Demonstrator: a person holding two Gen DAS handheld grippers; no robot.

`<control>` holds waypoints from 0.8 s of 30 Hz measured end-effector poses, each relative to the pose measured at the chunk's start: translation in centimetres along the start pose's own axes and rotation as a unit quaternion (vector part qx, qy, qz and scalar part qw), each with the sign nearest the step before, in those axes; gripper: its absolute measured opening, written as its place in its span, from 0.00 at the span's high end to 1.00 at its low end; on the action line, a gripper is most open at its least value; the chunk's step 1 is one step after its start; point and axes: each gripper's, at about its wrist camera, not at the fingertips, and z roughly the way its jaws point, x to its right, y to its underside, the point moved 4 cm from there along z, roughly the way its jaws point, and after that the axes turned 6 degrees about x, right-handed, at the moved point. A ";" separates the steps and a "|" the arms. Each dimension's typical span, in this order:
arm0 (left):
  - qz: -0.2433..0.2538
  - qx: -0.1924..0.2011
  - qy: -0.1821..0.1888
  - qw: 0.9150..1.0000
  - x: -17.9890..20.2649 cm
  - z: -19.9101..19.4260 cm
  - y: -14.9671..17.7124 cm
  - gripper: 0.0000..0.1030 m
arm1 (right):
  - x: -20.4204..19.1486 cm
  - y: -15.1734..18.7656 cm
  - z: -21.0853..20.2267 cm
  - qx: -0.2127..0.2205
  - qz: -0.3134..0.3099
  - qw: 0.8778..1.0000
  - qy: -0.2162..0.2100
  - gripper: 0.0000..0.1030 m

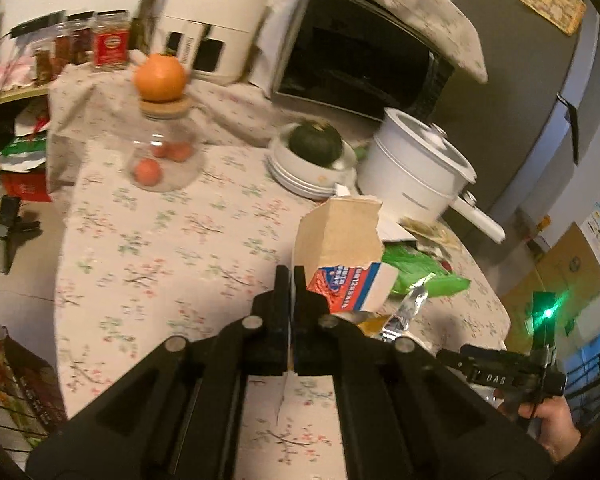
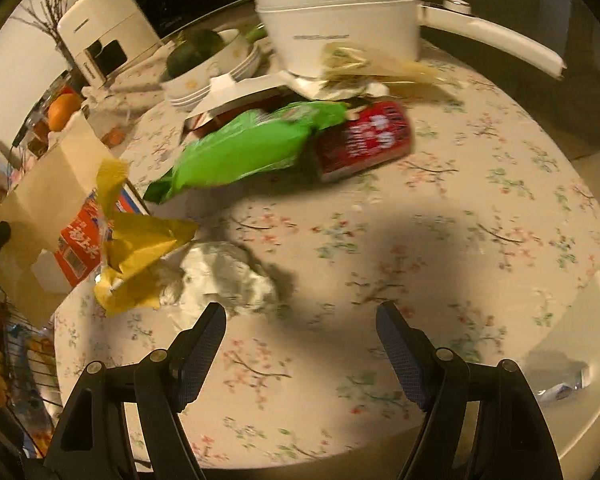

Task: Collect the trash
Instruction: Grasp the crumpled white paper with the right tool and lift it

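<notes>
Black left hand-held gripper point(image 1: 291, 276): fingers pressed together, pinching the edge of a torn cardboard carton point(image 1: 342, 252), which stands lifted over the tabletop point(image 1: 172, 264). Carton is open and ragged at the top; contents can't be told.

Right hand-held gripper point(image 2: 300, 320): fingers spread wide, nothing between them, hovering above bare floral cloth near the tabletop's front edge.

Trash, near to far in the right wrist view:
- crumpled silver foil point(image 2: 224, 276), just ahead of the left finger
- yellow wrapper point(image 2: 136, 244), touching the foil and overlapping the carton
- green plastic bag point(image 2: 252, 144), lying flat mid-table
- red packet point(image 2: 364, 140), touching the green bag's far end
- flattened white box point(image 2: 240, 92) and a pale crinkled wrapper point(image 2: 364, 64), against the pot's base

Containers behind:
- white pot point(image 1: 416, 160) with lid on and long handle; inside hidden
- stacked white bowls point(image 1: 308, 168) holding a dark green squash point(image 1: 316, 140)
- clear jar point(image 1: 164, 152) with a few orange fruits inside, cork lid, an orange point(image 1: 160, 76) sitting on top

Open room: wide bare cloth right of the trash pile out to the round rim, and left of the carton in the left wrist view. The far side is crowded by a white appliance point(image 1: 216, 20) and a dark oven point(image 1: 360, 64).
</notes>
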 end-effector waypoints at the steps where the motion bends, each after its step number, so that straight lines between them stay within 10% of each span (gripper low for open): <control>1: -0.004 0.003 -0.005 1.000 -0.5 -0.2 -0.1 0.99 | -0.4 0.0 0.3 -0.002 -0.002 1.000 -0.003 0.23; 16: -0.026 0.006 -0.017 0.999 -2.5 -0.6 -0.1 0.99 | -4.1 -0.8 5.6 -0.017 -0.061 0.998 -0.028 0.24; 24: -0.030 0.012 -0.016 0.999 -2.4 -0.8 -0.2 0.99 | -5.6 -1.1 5.4 -0.020 -0.091 0.994 -0.062 0.65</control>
